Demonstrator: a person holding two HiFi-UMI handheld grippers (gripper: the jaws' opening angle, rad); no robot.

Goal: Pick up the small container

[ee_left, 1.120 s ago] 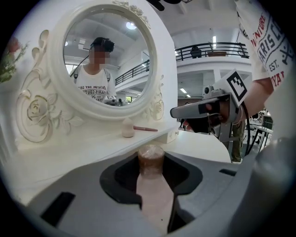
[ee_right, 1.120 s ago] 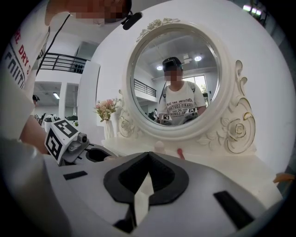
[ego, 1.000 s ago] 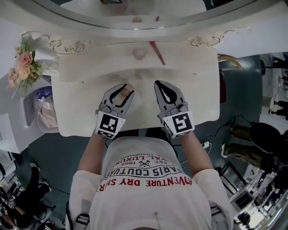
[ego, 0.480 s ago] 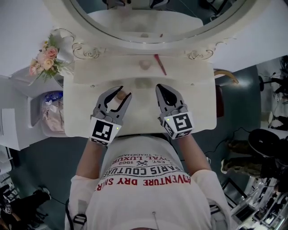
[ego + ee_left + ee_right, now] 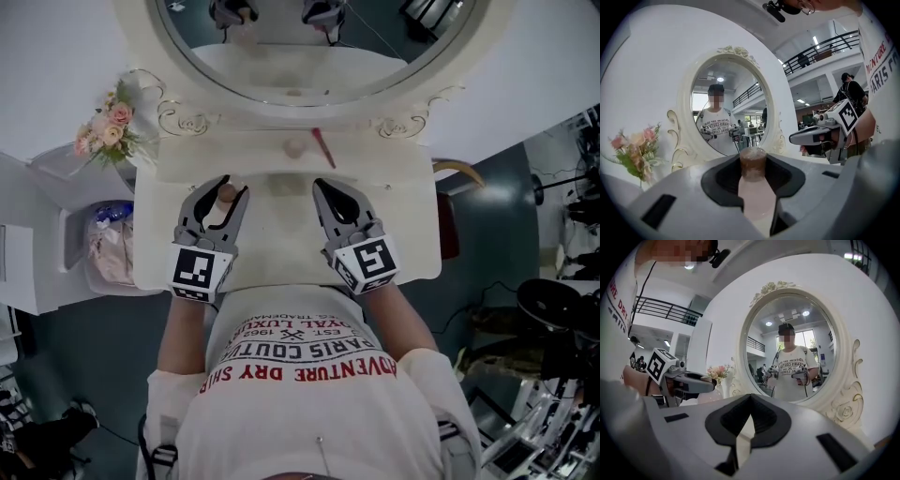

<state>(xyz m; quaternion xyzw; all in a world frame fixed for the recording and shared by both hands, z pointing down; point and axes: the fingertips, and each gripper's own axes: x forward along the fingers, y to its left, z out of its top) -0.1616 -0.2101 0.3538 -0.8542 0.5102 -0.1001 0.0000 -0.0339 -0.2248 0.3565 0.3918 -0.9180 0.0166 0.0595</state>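
The small container (image 5: pixel 226 194) is a pale pink tube with a brown cap. My left gripper (image 5: pixel 223 192) is shut on it, above the near left part of the cream dressing table (image 5: pixel 403 234). In the left gripper view the container (image 5: pixel 753 165) stands upright between the jaws, its cap poking out past the tips of the left gripper (image 5: pixel 754 185). My right gripper (image 5: pixel 324 187) hovers beside it over the table's middle. Its tips meet and nothing is between them, as the right gripper view (image 5: pixel 749 401) also shows.
A small pinkish round object (image 5: pixel 294 147) and a red stick (image 5: pixel 323 147) lie at the back of the table below the oval mirror (image 5: pixel 309 37). A bunch of pink flowers (image 5: pixel 103 131) stands at the far left. A bin with a bag (image 5: pixel 108 239) sits left of the table.
The head view has swung so that more of the mirror shows. Both grippers have shifted a little left and toward the mirror. The left gripper still holds the container.
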